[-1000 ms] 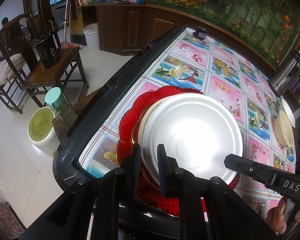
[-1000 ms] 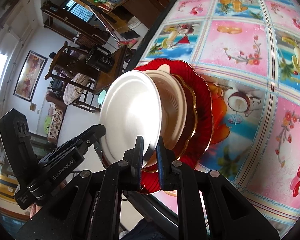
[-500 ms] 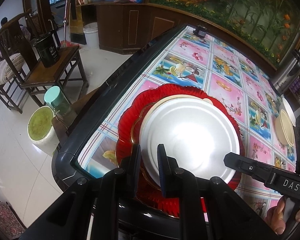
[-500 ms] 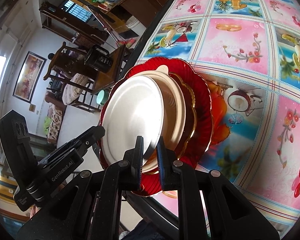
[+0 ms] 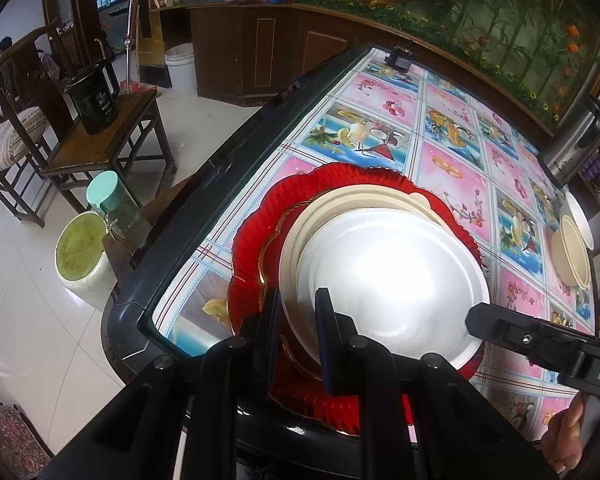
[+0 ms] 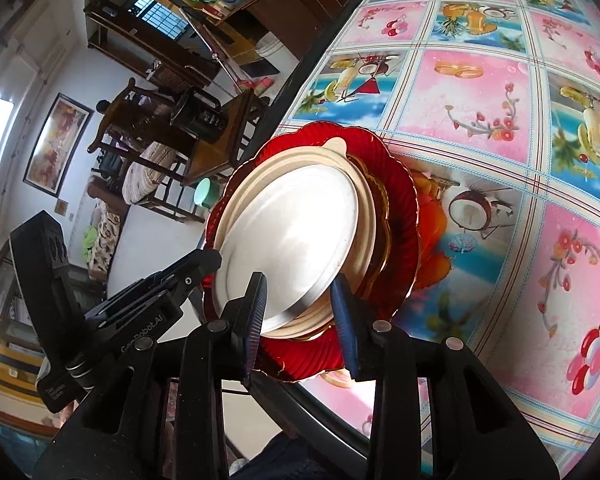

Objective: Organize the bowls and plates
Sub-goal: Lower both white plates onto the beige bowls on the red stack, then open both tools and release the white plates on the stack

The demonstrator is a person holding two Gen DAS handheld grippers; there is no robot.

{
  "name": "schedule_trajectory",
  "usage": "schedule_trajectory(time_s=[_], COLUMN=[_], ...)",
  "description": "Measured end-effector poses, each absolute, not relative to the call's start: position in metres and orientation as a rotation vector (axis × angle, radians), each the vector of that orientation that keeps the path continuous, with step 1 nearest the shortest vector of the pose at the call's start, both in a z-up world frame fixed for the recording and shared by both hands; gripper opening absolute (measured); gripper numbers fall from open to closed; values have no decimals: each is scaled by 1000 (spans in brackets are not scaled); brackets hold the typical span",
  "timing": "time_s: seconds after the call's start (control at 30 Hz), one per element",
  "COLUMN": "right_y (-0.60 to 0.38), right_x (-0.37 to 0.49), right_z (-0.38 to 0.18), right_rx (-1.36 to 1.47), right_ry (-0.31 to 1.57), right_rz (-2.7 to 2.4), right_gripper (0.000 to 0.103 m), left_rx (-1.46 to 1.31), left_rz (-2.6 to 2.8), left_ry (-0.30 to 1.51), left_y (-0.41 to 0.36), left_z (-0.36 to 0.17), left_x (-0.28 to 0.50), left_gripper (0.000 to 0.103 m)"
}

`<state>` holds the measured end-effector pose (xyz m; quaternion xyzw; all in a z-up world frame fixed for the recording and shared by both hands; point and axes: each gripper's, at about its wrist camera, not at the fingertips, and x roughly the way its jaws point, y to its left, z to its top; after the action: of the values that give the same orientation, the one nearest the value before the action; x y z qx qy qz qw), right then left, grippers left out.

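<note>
Right wrist view: steel plate laid atop the stack at the table corner.
Right gripper jaws have just been opening, plate rim between them, unpressed. Left gripper pinches the near rim narrowly. Stack: steel, cream plate, red plate. Next, likely: left lets go, both withdraw.

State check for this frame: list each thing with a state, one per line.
Silver plate: lying flat on top of the stack.
Cream plate: under the silver plate, on the red plates.
Red plate: bottom of the stack, on the table.
Left gripper: shut on the rim of the stack.
Right gripper: jaws just opened, stack rim between them, pads off it.
Cream bowls: nested at the far edge.
</note>
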<state>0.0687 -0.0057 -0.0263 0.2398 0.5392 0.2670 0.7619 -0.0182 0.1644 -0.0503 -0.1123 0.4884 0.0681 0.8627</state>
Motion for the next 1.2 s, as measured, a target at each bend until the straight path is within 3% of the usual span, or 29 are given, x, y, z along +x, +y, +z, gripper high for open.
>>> schedule_trajectory(time_s=[0.57,0.8,1.2], right_y=[-24,-30,-19], right_x=[66,62,69], right_z=[-21,-11,-31], right_rx=[580,655,681], right_ry=[1179,1095,1160], right_rz=[638,729,732], right_gripper=[33,33,33], left_rx=[-257,-256,-250], left_rz=[158,161,156], left_ry=[1029,1029,1038], left_y=[174,174,173], left_z=[-54,-54,-55], left_x=[-17,-16,-15], left_gripper=[16,16,17])
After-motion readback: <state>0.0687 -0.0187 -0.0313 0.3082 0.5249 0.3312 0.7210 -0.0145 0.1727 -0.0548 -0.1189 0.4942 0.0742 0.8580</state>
